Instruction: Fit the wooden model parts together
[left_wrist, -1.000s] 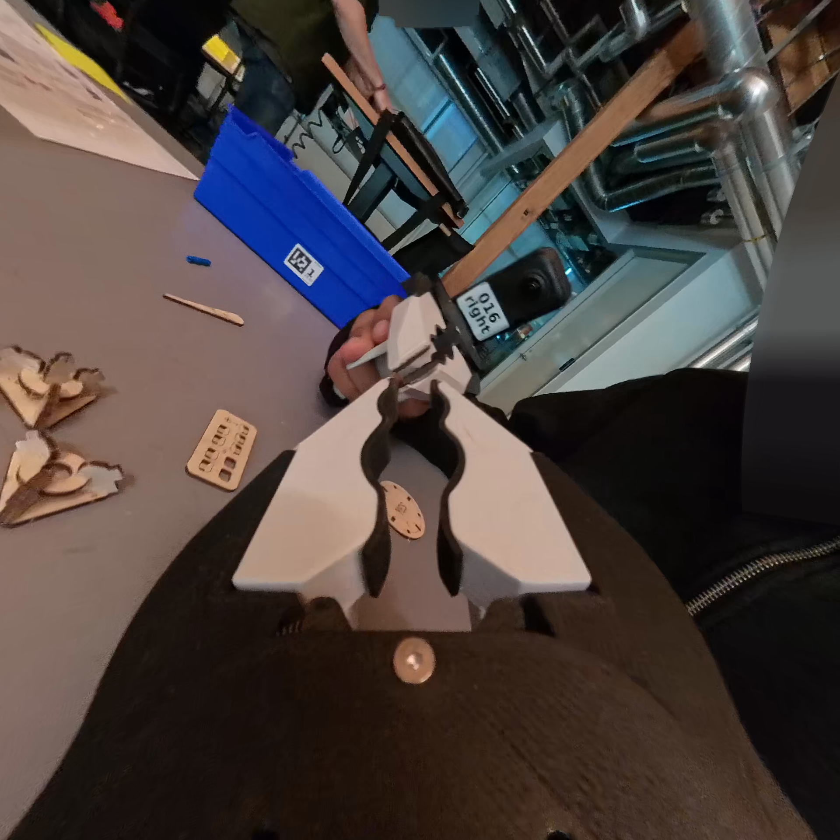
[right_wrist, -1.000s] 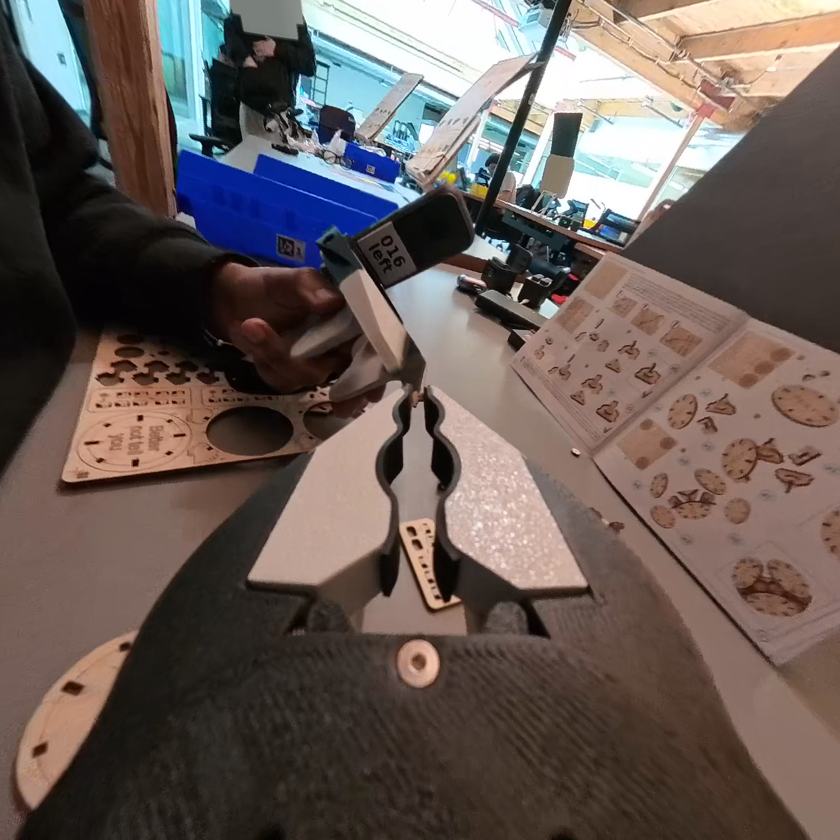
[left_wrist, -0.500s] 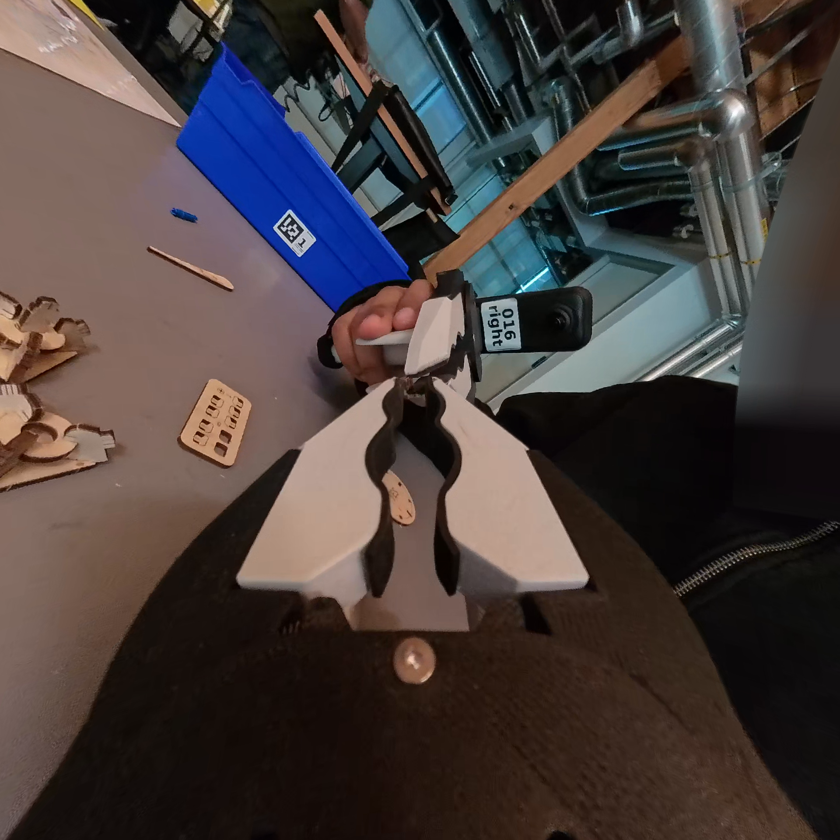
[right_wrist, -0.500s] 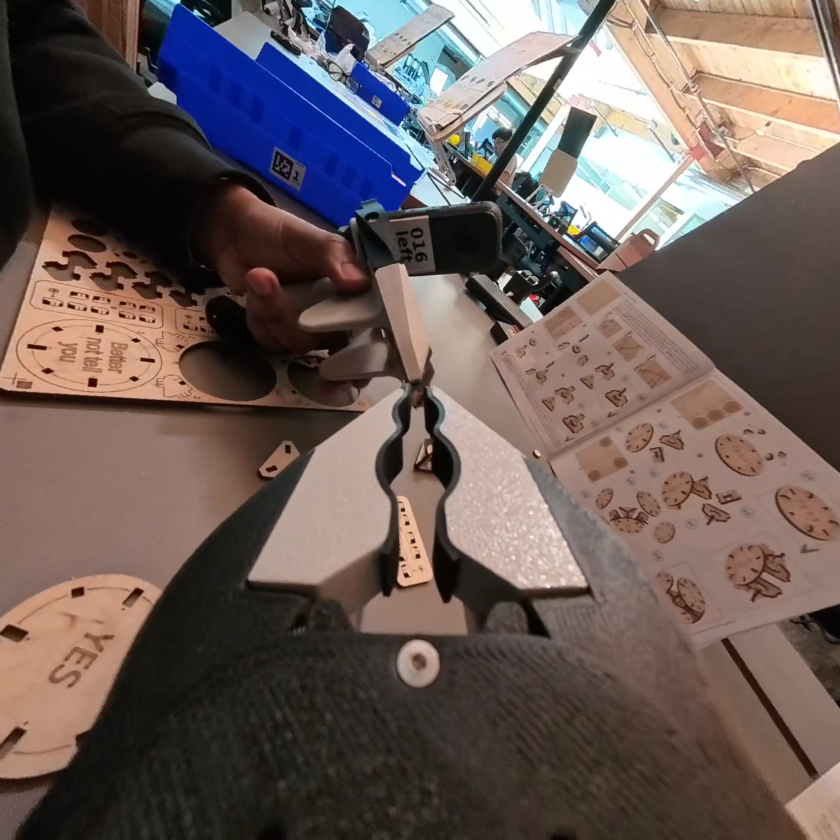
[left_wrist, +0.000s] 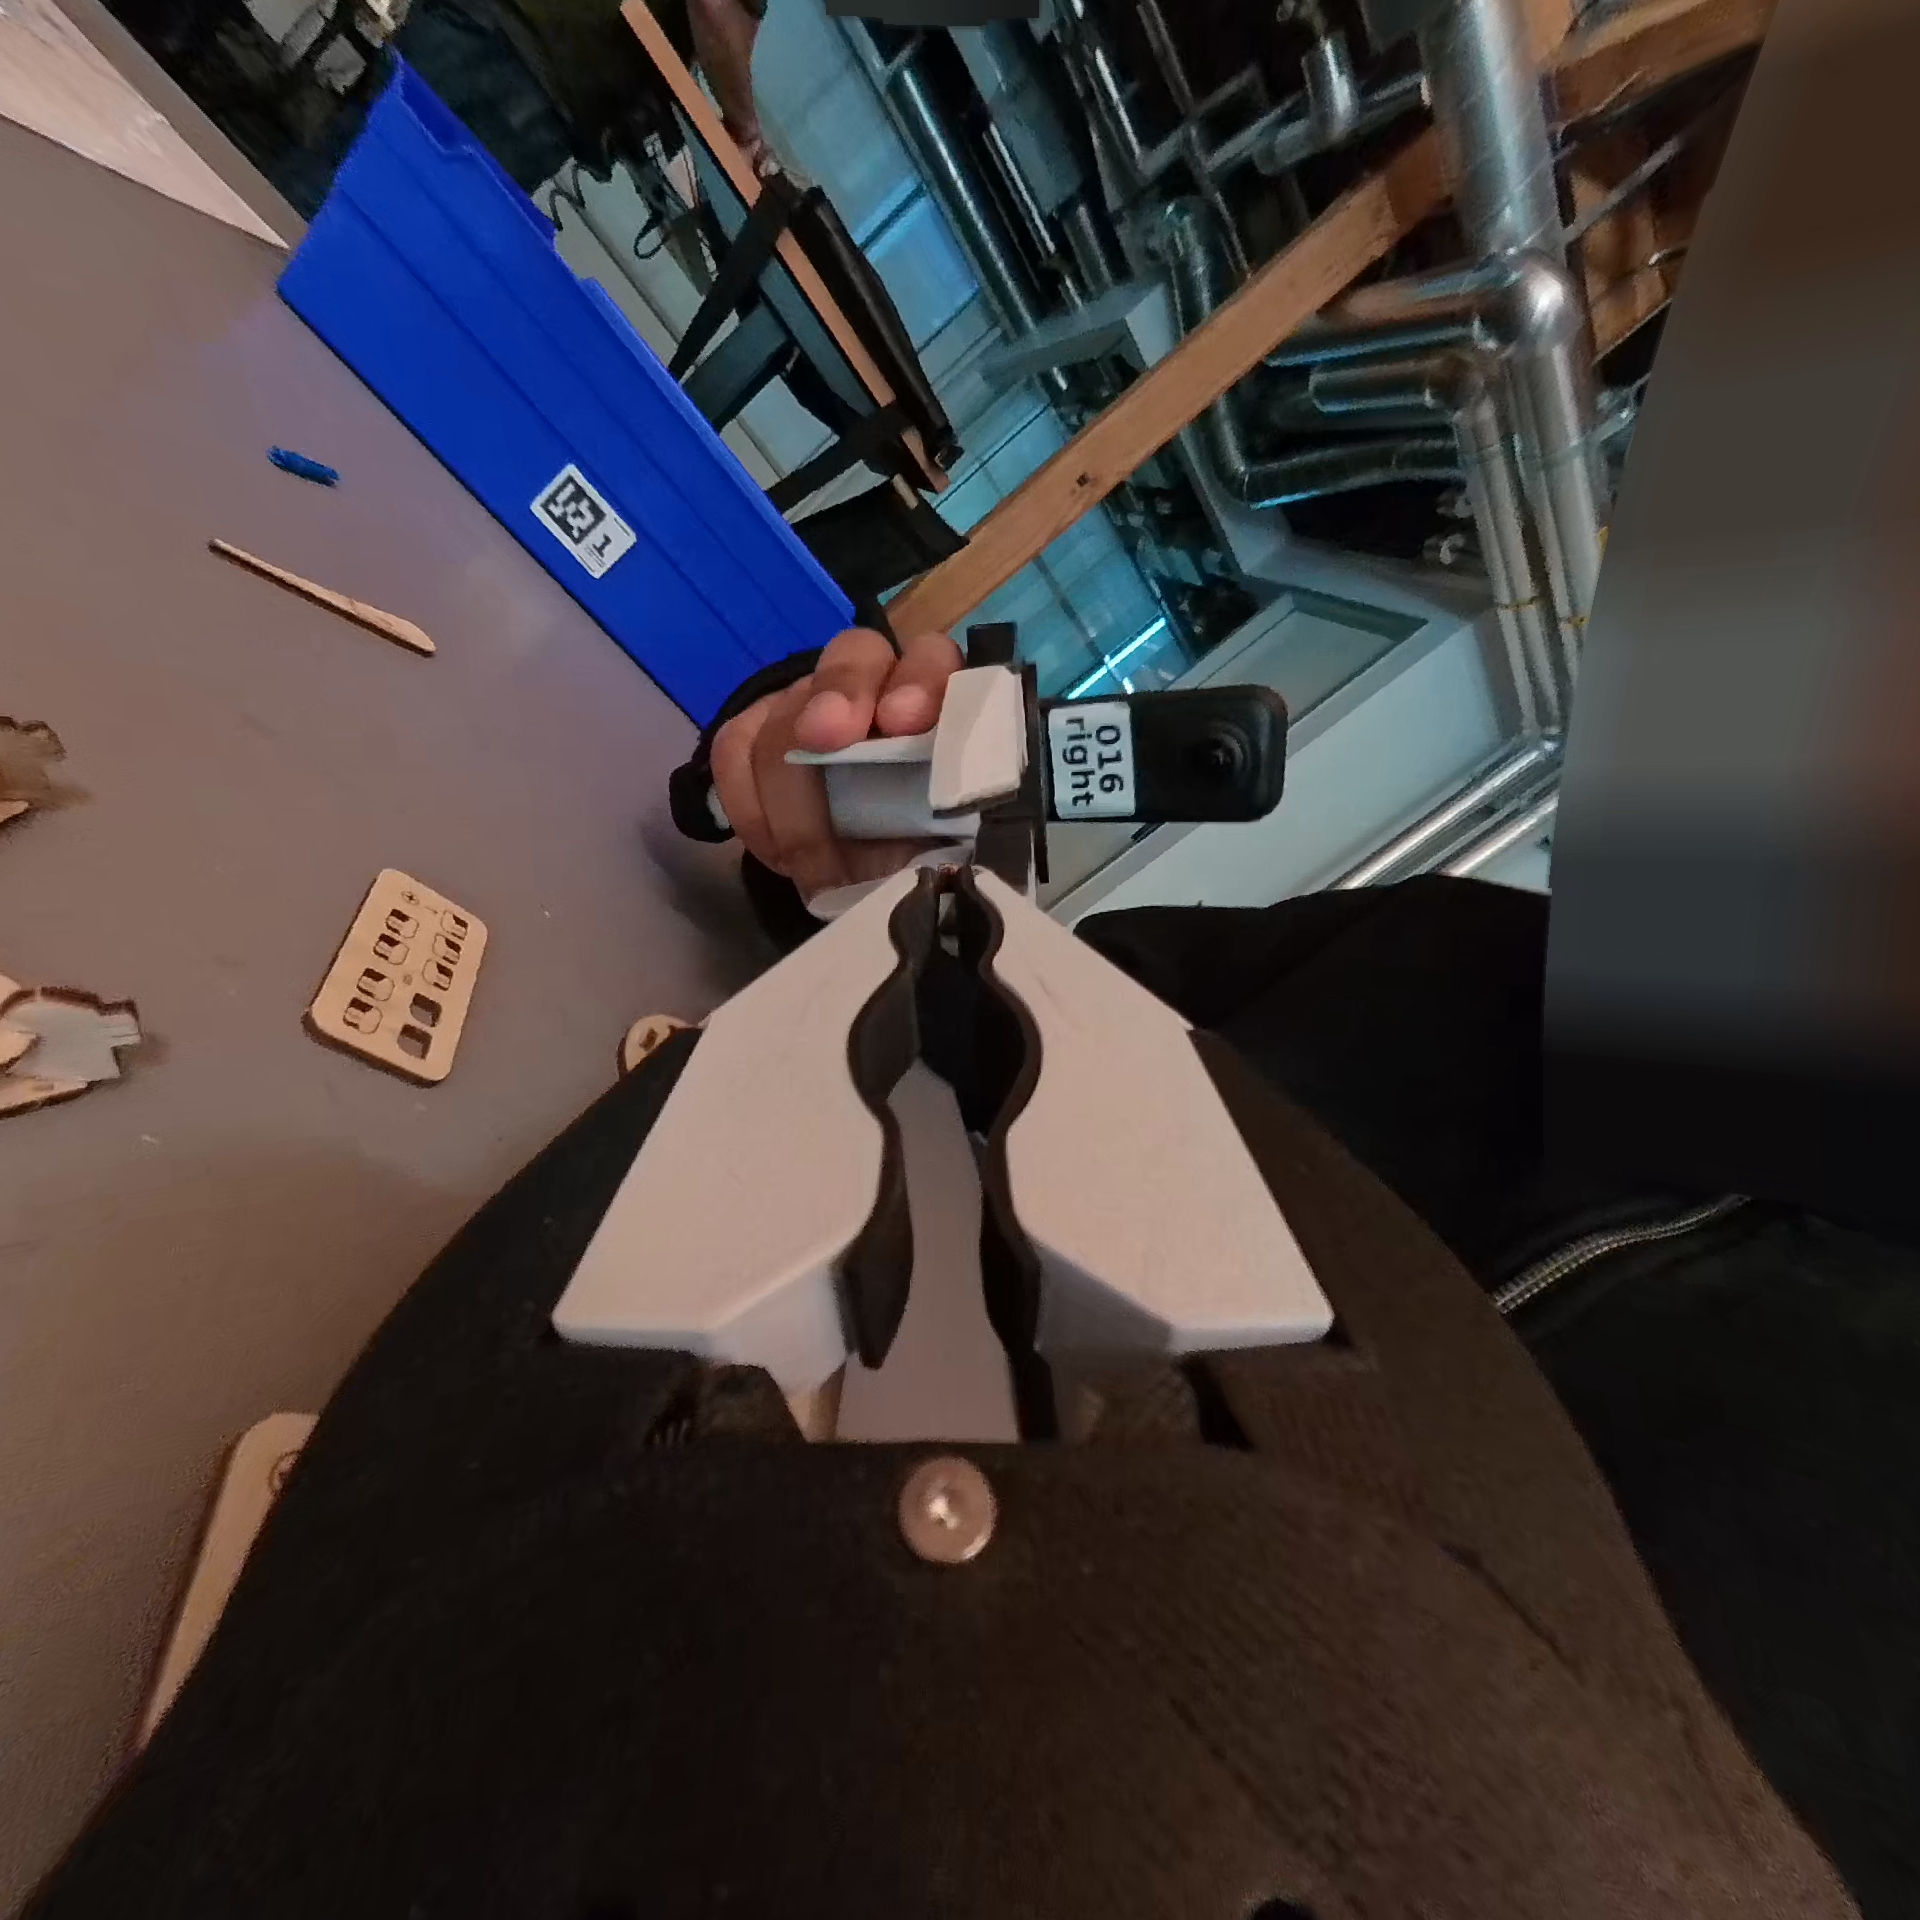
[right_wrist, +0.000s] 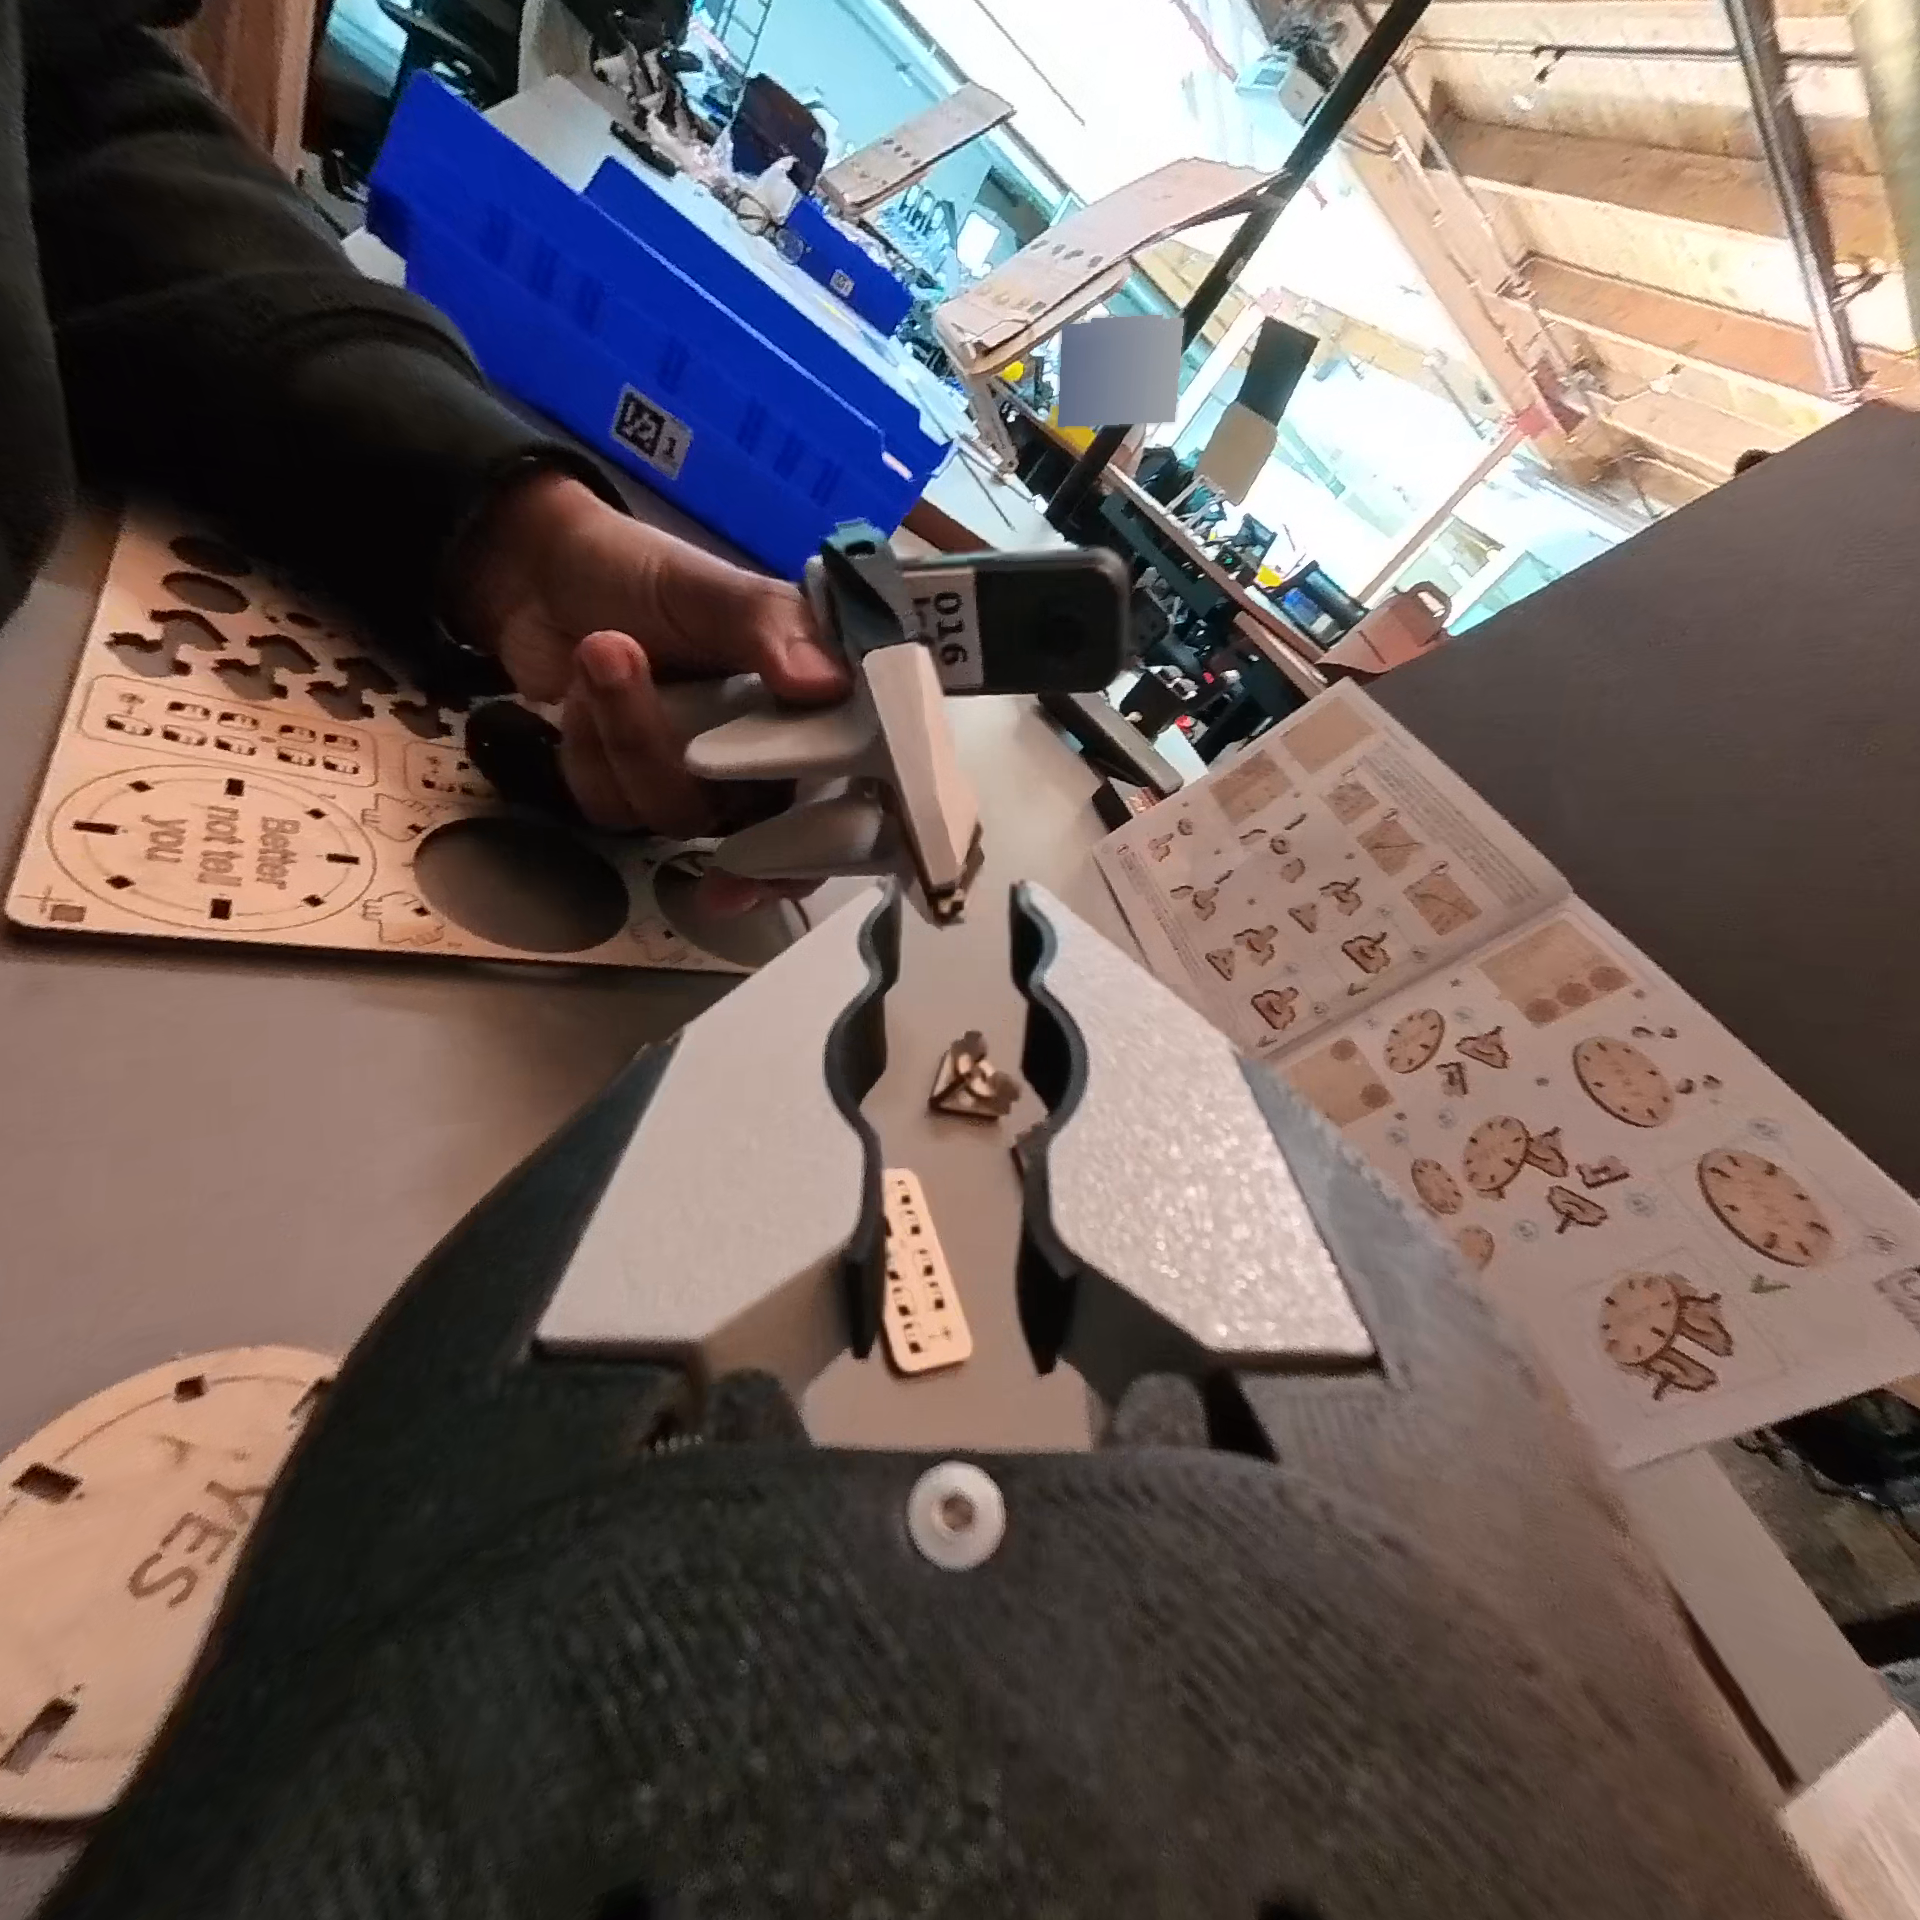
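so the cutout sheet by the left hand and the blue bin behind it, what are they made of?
Cutout sheet: looks like thin light plywood, matte, with dark burnt-looking edges around the holes, probably laser-cut.
Blue bin: looks like moulded plastic, smooth with a slight sheen, uniform saturated colour and ribbed walls.

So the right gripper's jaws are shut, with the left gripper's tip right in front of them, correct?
Not quite. The right gripper has its jaws open, as the right wrist view shows. The left gripper does have its tip right in front of them, pinched on a small wooden piece.
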